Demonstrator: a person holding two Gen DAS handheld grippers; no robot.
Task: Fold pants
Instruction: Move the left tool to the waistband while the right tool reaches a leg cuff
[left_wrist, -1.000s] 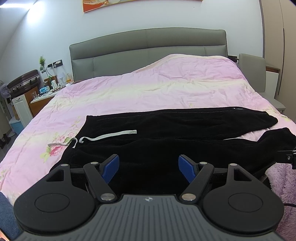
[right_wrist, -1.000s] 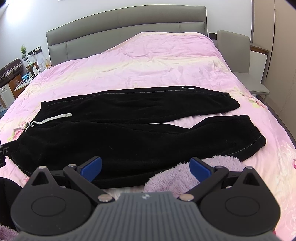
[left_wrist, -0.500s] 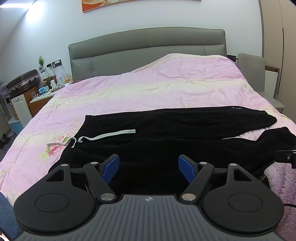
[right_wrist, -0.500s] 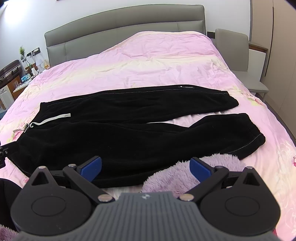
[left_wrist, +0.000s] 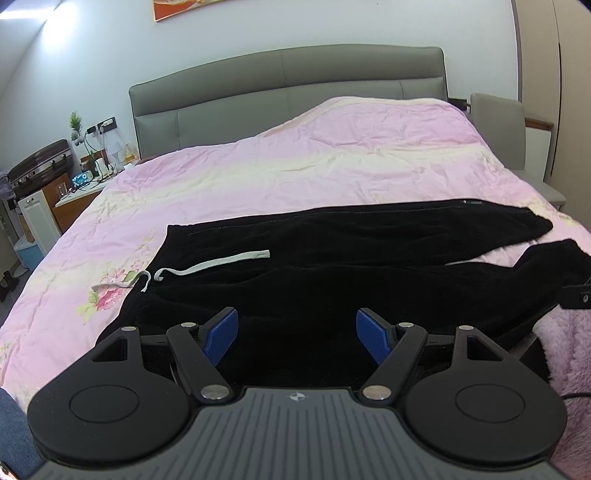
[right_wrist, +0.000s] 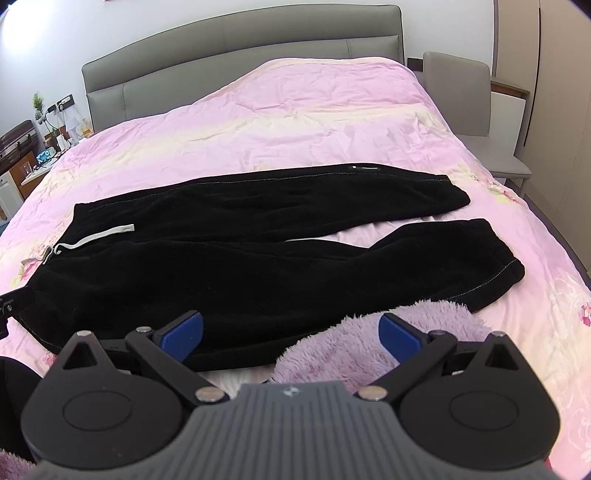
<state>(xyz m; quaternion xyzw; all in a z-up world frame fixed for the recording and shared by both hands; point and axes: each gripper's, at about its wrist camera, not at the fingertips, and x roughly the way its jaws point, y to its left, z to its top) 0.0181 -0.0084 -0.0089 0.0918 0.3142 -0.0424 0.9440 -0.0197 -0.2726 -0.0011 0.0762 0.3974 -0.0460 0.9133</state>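
Nearest my body, my left hand-held gripper (left_wrist: 296, 334) hangs with its blue pads spread wide, grasping nothing, over the waist end of the black pants (left_wrist: 332, 280). My right hand-held gripper (right_wrist: 290, 332) is likewise spread and empty, low over the near edge of the pants, with a purple fuzzy blanket (right_wrist: 369, 339) just under its right pad.

Change over the last second: very little. Both views have crept slightly forward and down; the pants have not shifted at all. I read this as an approach not yet turned into a grasp, so no fold has started.

Pants lie flat across the pink duvet (right_wrist: 295, 122) of the bed, waist to my left, legs running right and splayed apart at the cuffs. White drawstring (left_wrist: 212, 264) trails over the waistband onto the duvet.

Judgement: first step is probably bringing one leg over the other; the near leg's edge is within reach of both grippers.

Further back: grey headboard (left_wrist: 288, 81), cluttered nightstand (left_wrist: 85, 184) on the left, grey chair (right_wrist: 458, 92) on the right.
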